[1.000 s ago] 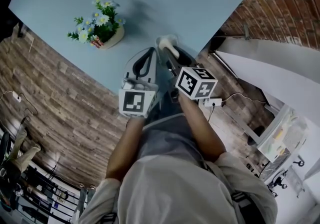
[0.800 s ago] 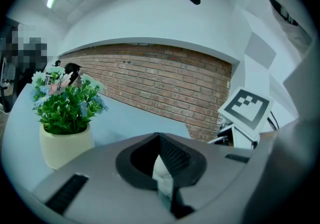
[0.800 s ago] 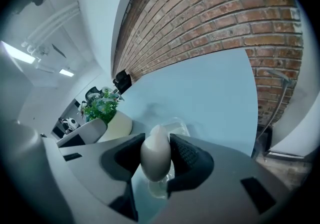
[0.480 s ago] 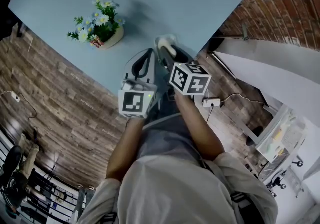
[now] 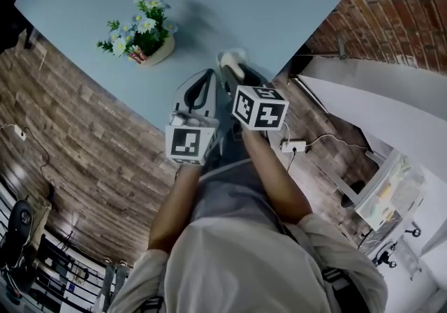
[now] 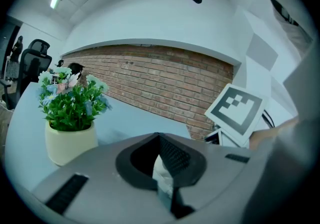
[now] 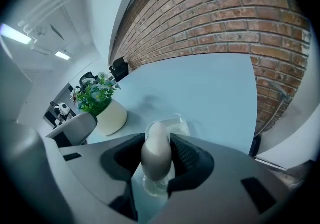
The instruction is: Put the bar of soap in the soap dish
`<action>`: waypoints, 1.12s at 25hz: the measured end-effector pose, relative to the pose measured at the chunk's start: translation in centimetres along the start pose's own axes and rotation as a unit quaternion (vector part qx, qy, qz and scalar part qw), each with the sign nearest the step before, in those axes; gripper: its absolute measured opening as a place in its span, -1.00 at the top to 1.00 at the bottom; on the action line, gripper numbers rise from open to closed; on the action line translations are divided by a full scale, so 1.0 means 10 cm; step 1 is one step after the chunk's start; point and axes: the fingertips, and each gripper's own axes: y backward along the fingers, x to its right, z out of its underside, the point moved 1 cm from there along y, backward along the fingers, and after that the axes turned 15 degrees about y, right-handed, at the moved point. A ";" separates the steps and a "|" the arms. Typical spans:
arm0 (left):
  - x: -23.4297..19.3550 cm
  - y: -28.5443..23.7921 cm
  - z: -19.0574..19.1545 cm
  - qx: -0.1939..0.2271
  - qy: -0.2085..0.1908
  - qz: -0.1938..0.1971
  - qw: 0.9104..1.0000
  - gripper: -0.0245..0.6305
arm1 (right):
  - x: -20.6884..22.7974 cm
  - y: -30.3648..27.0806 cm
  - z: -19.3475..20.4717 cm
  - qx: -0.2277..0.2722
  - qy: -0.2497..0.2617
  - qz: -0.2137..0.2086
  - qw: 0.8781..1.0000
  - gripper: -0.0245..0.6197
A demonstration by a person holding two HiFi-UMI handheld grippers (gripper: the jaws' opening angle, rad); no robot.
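The pale oval bar of soap [image 5: 230, 61] [image 7: 156, 153] stands on end between the jaws of my right gripper [image 5: 235, 71] [image 7: 156, 162], which is shut on it just above the blue table [image 5: 272, 4]. A clear plastic soap dish [image 7: 178, 124] lies on the table directly beyond and under the soap. My left gripper [image 5: 202, 82] [image 6: 162, 168] hovers close to the left of it, jaws nearly together on a thin pale edge [image 6: 162, 180] that looks like the dish's rim. The two grippers' marker cubes sit side by side.
A cream pot of green leaves and pale flowers [image 5: 143, 40] [image 6: 70, 138] [image 7: 107, 110] stands on the table to the left. The table's near edge runs under both grippers. A brick wall [image 5: 391, 4] borders the right side. A white power strip [image 5: 295, 144] lies on the wooden floor.
My right gripper, still holding the soap, has drifted left toward the left gripper. The left gripper has stayed in place.
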 end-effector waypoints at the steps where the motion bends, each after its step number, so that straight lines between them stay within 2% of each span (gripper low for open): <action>1: 0.00 0.00 0.00 0.001 0.000 0.000 1.000 0.92 | 0.00 0.00 0.01 -0.002 0.000 -0.001 1.000 0.43; 20: 0.09 0.02 0.02 0.002 0.002 0.000 1.000 0.92 | 0.11 0.14 0.02 0.009 0.017 0.008 1.000 0.43; 25: 0.11 0.02 0.00 0.005 0.005 -0.003 1.000 0.92 | 0.09 0.23 -0.08 0.035 0.034 0.004 0.999 0.74; 28: 0.15 0.03 -0.04 0.008 0.003 -0.001 1.000 0.92 | 0.06 0.30 -0.16 0.053 0.047 -0.001 0.997 0.82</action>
